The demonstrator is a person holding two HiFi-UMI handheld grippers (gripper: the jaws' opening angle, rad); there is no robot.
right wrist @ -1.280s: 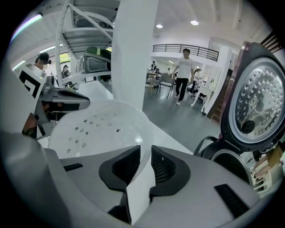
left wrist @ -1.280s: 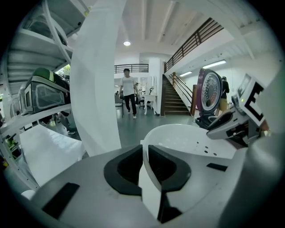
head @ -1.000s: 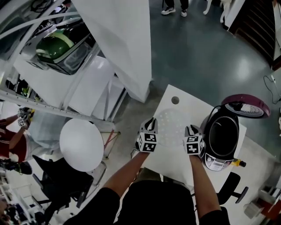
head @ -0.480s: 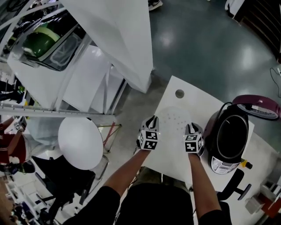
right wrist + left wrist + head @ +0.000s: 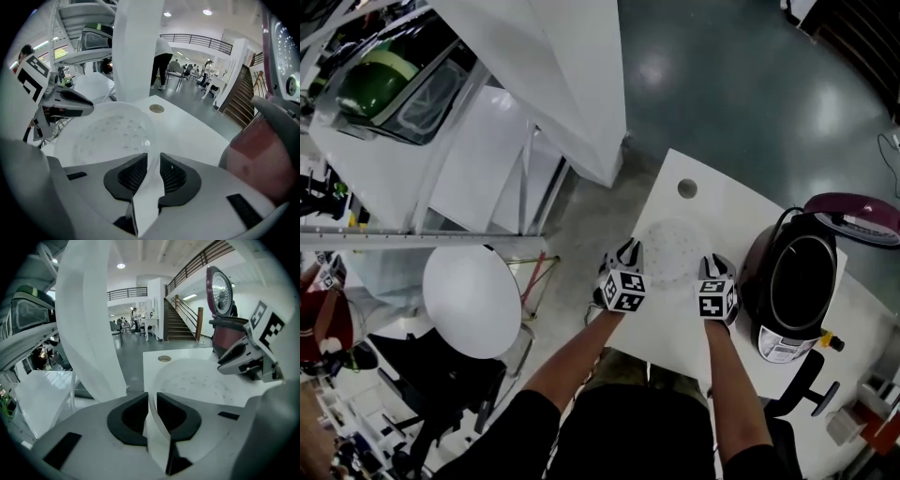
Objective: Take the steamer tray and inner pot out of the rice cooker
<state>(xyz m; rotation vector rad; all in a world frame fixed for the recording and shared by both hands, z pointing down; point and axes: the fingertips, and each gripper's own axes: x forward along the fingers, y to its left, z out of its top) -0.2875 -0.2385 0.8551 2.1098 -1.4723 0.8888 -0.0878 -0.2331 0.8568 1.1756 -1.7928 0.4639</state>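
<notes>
The white perforated steamer tray (image 5: pixel 673 251) lies low over the white table (image 5: pixel 719 211), left of the rice cooker (image 5: pixel 780 343). My left gripper (image 5: pixel 630 251) holds the tray's left rim; its jaws are opening, and the rim (image 5: pixel 151 404) still sits between the pads. My right gripper (image 5: pixel 715 264) is shut on the right rim (image 5: pixel 151 164). The cooker's maroon lid (image 5: pixel 853 217) stands up, and the dark inner pot (image 5: pixel 802 279) sits inside. The tray (image 5: pixel 197 378) fills the left gripper view, and the tray (image 5: pixel 110 133) shows in the right one too.
A round cable hole (image 5: pixel 686 188) marks the table's far end. A big white panel (image 5: pixel 572 84) rises on the left, and a round white stool (image 5: pixel 473 300) stands beside it. A black chair (image 5: pixel 811 375) sits by the table's right corner.
Both grippers have sunk together with the steamer tray, from above the table down to its top. The cooker has not moved.
</notes>
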